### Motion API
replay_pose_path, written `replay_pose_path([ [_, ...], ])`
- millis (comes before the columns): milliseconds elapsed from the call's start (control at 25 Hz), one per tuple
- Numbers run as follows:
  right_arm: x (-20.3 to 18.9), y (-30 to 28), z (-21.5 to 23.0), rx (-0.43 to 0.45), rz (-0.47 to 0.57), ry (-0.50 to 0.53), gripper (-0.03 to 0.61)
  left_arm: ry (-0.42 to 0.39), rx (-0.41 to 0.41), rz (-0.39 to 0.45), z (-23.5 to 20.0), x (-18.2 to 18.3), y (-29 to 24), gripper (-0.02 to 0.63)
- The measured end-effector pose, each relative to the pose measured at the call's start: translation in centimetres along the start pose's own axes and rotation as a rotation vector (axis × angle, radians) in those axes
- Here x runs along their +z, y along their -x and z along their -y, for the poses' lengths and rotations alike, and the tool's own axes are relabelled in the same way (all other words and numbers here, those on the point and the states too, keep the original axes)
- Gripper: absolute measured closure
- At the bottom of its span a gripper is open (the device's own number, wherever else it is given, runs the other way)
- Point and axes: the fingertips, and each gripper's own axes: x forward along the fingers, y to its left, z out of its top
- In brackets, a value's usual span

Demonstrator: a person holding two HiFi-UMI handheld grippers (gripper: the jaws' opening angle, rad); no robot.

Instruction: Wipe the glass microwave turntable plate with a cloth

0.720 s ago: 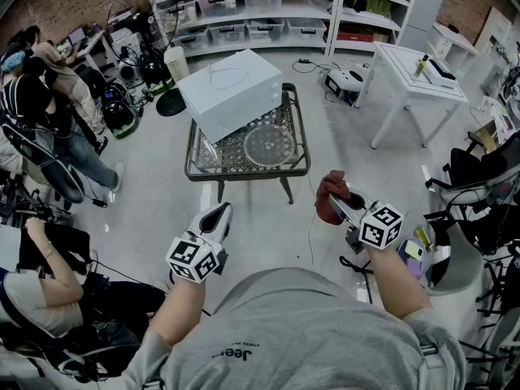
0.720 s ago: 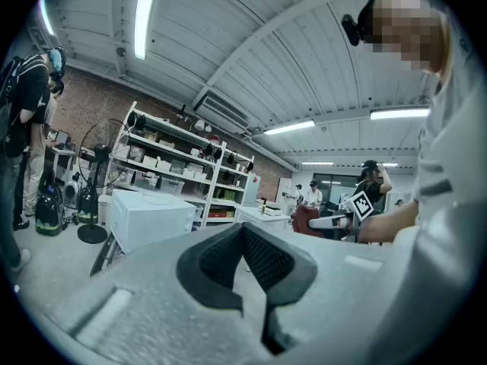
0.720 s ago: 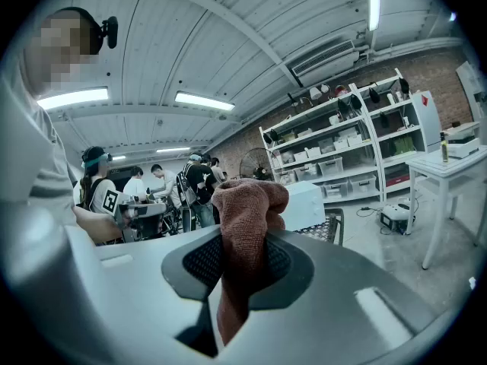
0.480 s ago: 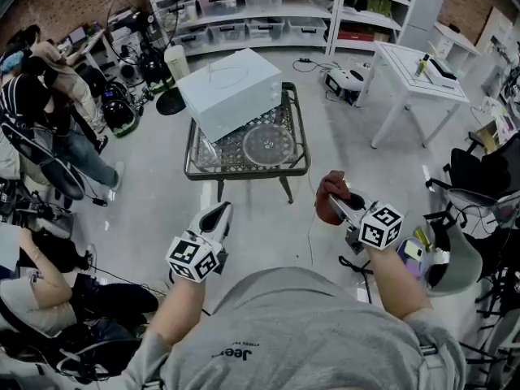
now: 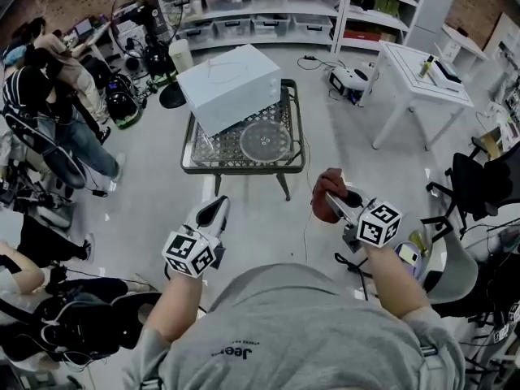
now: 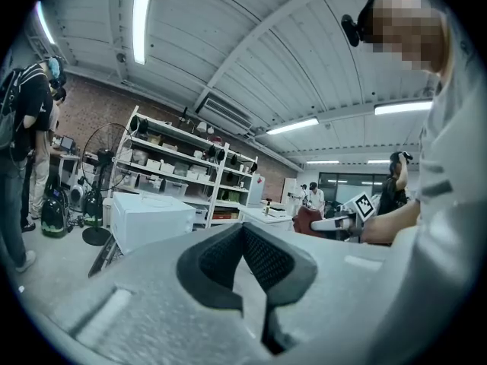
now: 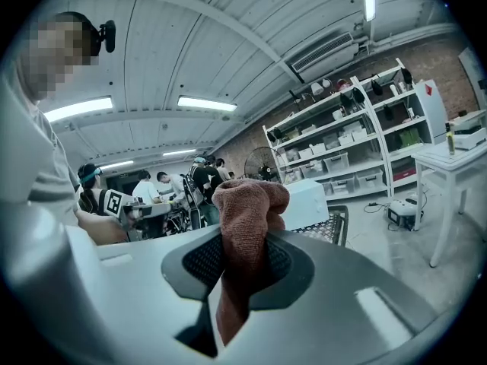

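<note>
The round glass turntable plate [image 5: 265, 140] lies flat on a low wire-mesh table [image 5: 244, 167], beside a white microwave [image 5: 230, 88] that stands on the table's far left. My right gripper [image 5: 331, 201] is well short of the table, over the floor, shut on a reddish-brown cloth [image 5: 327, 193]. In the right gripper view the cloth [image 7: 245, 234] bunches up between the jaws and hangs down from them. My left gripper [image 5: 213, 214] hovers over the floor at the near left, shut with nothing in it; its pads [image 6: 242, 251] meet.
A white side table [image 5: 422, 75] stands to the right, shelving [image 5: 268, 10] with bins at the back. People [image 5: 49, 96] and gear crowd the left side. A chair [image 5: 479, 185] sits at the right. A cable [image 5: 307, 218] trails over the floor in front of the mesh table.
The view has shifted slightly; both grippers keep their pose, the cloth still held in the right one. People on the left have moved.
</note>
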Motion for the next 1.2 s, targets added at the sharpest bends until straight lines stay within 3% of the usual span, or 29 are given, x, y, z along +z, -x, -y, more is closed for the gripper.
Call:
replay_pose_path([
  [360,0.3,2.7,2.4,0.062,-0.013,0.017,0.5,0.018,0.082,0.051,2.9,0.1,-0.7,0.615],
  [600,0.4,1.4,3.7,0.08,-0.019,0.001,0.5,0.041,0.111,0.038,1.8,-0.8,-1.1,0.615],
  [840,1.7,-3.9,5.3,0.052,-0.018,-0.017,0.5,0.046,0.062,0.045,-4.0,0.3,-4.2,0.615],
  [1200,5.8,-16.5,9.2,-0.062,0.01,-0.022,0.5,0.011,-0.121,0.029,-18.0,4.4,-13.6,0.615],
])
